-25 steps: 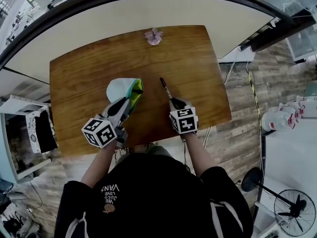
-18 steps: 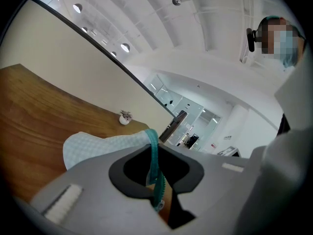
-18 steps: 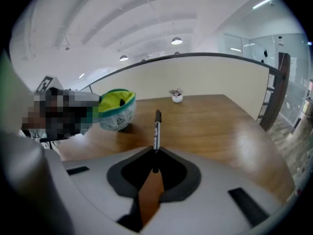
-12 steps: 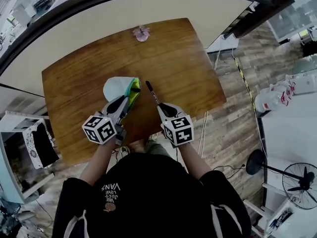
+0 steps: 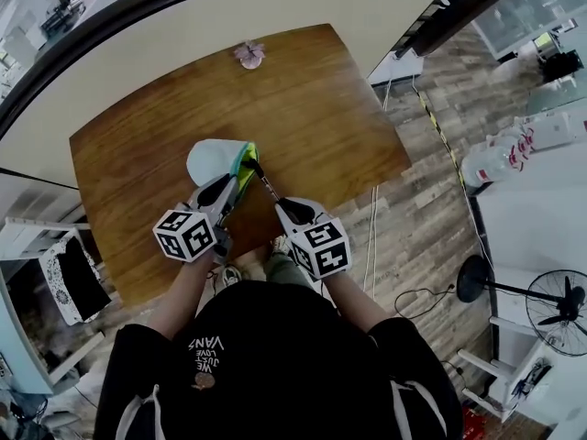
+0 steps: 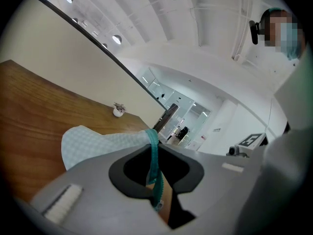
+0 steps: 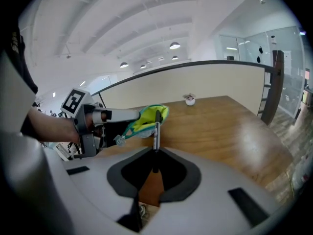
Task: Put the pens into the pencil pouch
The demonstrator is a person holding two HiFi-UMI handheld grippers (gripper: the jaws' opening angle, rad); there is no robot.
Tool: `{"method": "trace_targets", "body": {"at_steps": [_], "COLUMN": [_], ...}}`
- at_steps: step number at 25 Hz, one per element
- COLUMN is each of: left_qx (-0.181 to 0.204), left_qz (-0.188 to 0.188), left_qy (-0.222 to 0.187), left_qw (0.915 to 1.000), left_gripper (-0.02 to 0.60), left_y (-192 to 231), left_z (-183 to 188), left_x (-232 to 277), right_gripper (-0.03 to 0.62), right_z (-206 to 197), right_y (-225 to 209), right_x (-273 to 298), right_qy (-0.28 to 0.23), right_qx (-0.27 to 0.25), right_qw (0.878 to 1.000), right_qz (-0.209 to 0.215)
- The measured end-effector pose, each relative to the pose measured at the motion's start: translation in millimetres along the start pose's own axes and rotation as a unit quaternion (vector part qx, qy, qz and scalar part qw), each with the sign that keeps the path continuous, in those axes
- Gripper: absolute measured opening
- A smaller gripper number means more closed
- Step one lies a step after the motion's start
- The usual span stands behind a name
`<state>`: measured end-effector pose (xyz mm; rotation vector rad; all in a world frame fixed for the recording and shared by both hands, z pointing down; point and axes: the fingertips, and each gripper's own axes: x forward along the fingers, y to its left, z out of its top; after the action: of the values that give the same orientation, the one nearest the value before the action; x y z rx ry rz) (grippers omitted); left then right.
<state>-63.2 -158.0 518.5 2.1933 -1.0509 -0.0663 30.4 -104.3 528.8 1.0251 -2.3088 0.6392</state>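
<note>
Grey jaws first: the left gripper (image 5: 231, 183) is clamped almost closed on the teal zipper edge of the pouch (image 5: 213, 160), same grip as a second ago. The pouch's yellow-green mouth is turned toward the other hand. The right gripper (image 5: 278, 202) is pinched tight on the back end of a thin dark pen (image 5: 261, 179), which sticks out straight ahead of it.

The big change is on that side. A second ago the pen was well off to the right of the pouch with bare wood between them. Now the right gripper has swung over leftward, and the pen's tip is right at the yellow-green lining (can't tell if it's actually inside).

The pouch is light blue checked fabric and sits left of the middle of the wooden table (image 5: 321, 108), about where it was. At the far edge there's a small pink-and-white ornament (image 5: 249, 54), well apart from everything.
</note>
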Motion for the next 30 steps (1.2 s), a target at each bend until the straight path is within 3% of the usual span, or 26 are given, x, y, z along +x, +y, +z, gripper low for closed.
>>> {"method": "trace_targets", "body": {"at_steps": [10,17,27,30], "left_qx": [0.040,0.045,0.034,0.030], "left_qz": [-0.020,-0.035,-0.050,-0.054], "left_qy": [0.028,0.041,0.035,0.032], "left_qw": [0.9986,0.9975,0.9976,0.9976], "left_gripper": [0.051,0.051,0.051,0.051], "left_y": [-13,-17,-20,-21], "left_z": [-14,-23,-21,-21], "left_x": [-8,-18,-23,-22], "right_gripper": [0.046,0.046,0.046,0.046], "right_z": [-12,2,37,39], "right_y": [27,34,41,46], "right_x": [0,8,30,35], "right_qy": [0.077,0.124,0.126,0.119], "right_qx": [-0.077,-0.189,-0.239,-0.225], "right_qw": [0.994,0.974,0.962,0.966], "right_qz": [0.009,0.021,0.036,0.051]}}
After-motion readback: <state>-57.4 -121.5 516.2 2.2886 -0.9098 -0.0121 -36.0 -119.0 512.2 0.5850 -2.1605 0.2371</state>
